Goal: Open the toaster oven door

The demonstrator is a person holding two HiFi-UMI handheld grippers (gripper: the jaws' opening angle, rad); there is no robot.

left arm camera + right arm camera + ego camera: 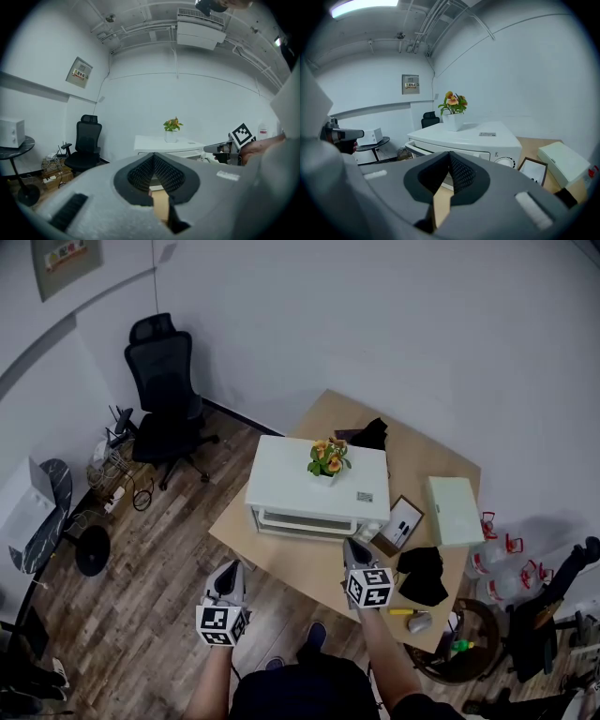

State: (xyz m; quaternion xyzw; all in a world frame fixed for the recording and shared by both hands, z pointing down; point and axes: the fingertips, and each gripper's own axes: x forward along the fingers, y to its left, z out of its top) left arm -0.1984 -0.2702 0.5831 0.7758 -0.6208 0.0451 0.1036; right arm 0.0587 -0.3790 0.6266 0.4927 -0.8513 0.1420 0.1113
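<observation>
With the left hand-held gripper (228,569) and right hand-held gripper (353,546) both pressed together, empty, short of the closed toaster oven (319,491) on the surface (277,557), a careless tug risks toppling its potted plant (326,458).

White toaster oven, door shut.
I see the toaster oven (317,486) sitting on the wooden desk (431,457), a boxy white unit with its front turned towards me. Its door (309,520) stands upright and closed, with a bar handle (415,148) along its top edge and a dial (505,161) to the right.
</observation>
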